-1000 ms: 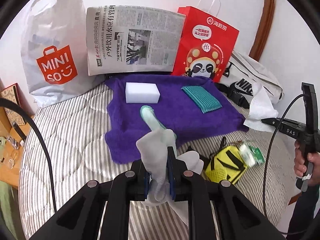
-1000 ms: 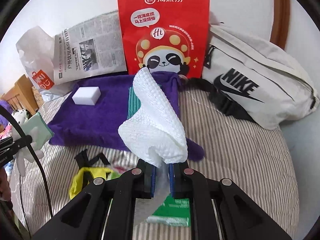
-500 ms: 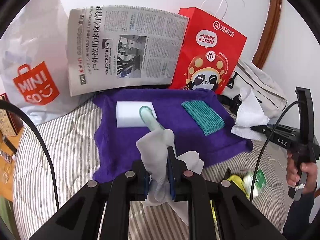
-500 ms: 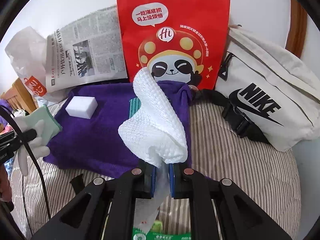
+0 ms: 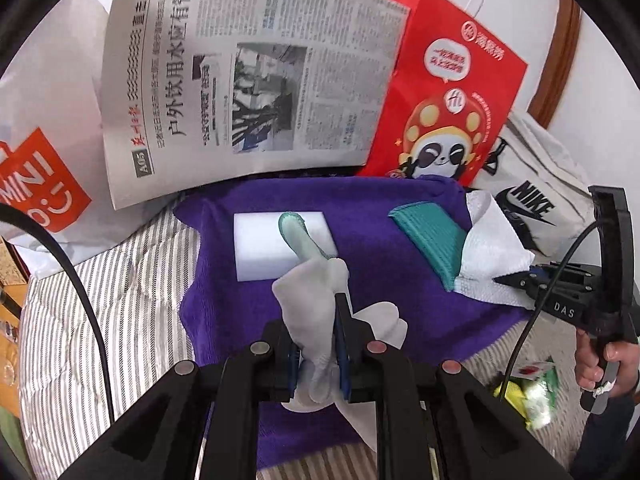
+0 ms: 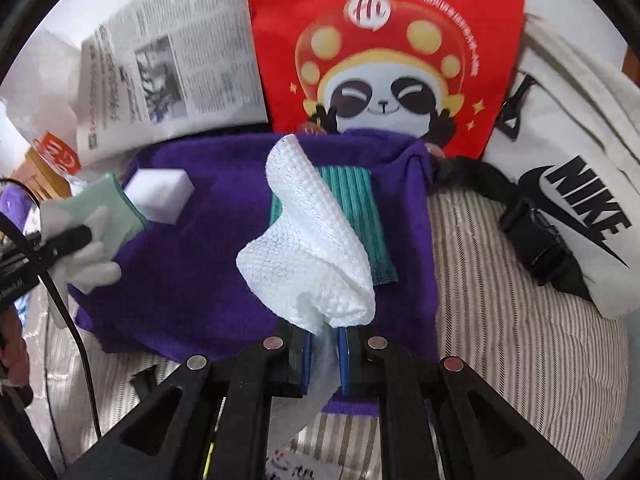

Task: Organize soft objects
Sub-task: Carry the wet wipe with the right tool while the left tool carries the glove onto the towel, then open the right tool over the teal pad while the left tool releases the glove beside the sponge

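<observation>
A purple towel (image 5: 384, 240) (image 6: 192, 272) lies spread on the striped bed. On it are a white sponge block (image 5: 260, 248) (image 6: 160, 192) and a teal ribbed cloth (image 5: 428, 240) (image 6: 360, 208). My left gripper (image 5: 316, 356) is shut on a white and pale green glove (image 5: 308, 300), held above the towel's near part; it also shows in the right wrist view (image 6: 96, 220). My right gripper (image 6: 324, 360) is shut on a white waffle cloth (image 6: 312, 248), held above the towel next to the teal cloth; the cloth also shows in the left wrist view (image 5: 492, 264).
A newspaper (image 5: 248, 80), a red panda paper bag (image 5: 448, 96) (image 6: 384, 56) and a white Miniso bag (image 5: 36, 184) stand behind the towel. A white Nike bag (image 6: 568, 168) lies at the right. A green packet and yellow item (image 5: 532, 392) lie on the bed at the right.
Both grippers have moved forward over the purple towel, still holding their cloths. The towel, sponge and teal cloth now look closer.
</observation>
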Demonstrator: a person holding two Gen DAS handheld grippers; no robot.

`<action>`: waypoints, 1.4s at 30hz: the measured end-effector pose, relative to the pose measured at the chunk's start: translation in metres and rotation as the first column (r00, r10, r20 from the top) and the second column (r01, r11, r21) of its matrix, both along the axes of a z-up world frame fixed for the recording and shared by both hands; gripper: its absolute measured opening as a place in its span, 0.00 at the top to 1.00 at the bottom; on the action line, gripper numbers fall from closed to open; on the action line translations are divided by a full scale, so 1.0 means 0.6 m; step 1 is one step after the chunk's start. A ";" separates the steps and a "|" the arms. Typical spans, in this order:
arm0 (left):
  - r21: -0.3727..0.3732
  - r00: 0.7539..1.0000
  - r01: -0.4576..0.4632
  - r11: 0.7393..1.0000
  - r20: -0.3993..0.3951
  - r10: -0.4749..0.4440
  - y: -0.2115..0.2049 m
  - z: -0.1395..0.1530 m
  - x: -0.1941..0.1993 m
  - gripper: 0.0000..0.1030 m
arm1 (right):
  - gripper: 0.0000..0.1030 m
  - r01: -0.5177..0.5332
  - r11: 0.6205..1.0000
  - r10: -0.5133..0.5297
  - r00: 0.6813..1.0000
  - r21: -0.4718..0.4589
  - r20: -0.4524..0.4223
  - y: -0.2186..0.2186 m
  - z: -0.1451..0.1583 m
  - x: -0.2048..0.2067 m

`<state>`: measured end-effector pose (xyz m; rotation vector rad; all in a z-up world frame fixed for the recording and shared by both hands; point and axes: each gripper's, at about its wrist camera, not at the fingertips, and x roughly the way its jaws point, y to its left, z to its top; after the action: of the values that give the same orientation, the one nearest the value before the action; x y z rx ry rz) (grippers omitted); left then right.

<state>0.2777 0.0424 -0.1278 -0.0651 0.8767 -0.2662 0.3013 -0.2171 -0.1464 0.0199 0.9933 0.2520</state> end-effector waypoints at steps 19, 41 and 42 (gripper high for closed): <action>0.185 0.998 -0.051 0.982 -0.025 0.056 -0.011 -0.081 0.049 0.82 | 0.89 0.004 0.988 -0.006 1.000 -0.156 -0.013 0.022 -0.047 0.018; 0.200 0.997 0.003 0.980 -0.076 0.012 -0.020 -0.051 0.019 0.32 | 0.27 -0.050 0.969 0.064 0.997 -0.244 0.051 0.028 -0.011 -0.010; 0.206 0.997 0.008 0.979 -0.076 0.008 -0.022 -0.048 0.014 0.31 | 0.26 -0.046 0.966 0.063 0.996 -0.253 0.058 0.026 -0.007 -0.015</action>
<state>0.2862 0.0295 -0.1563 0.1177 0.9767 -0.1721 0.2925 -0.2014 -0.1503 -0.2465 0.9550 0.1740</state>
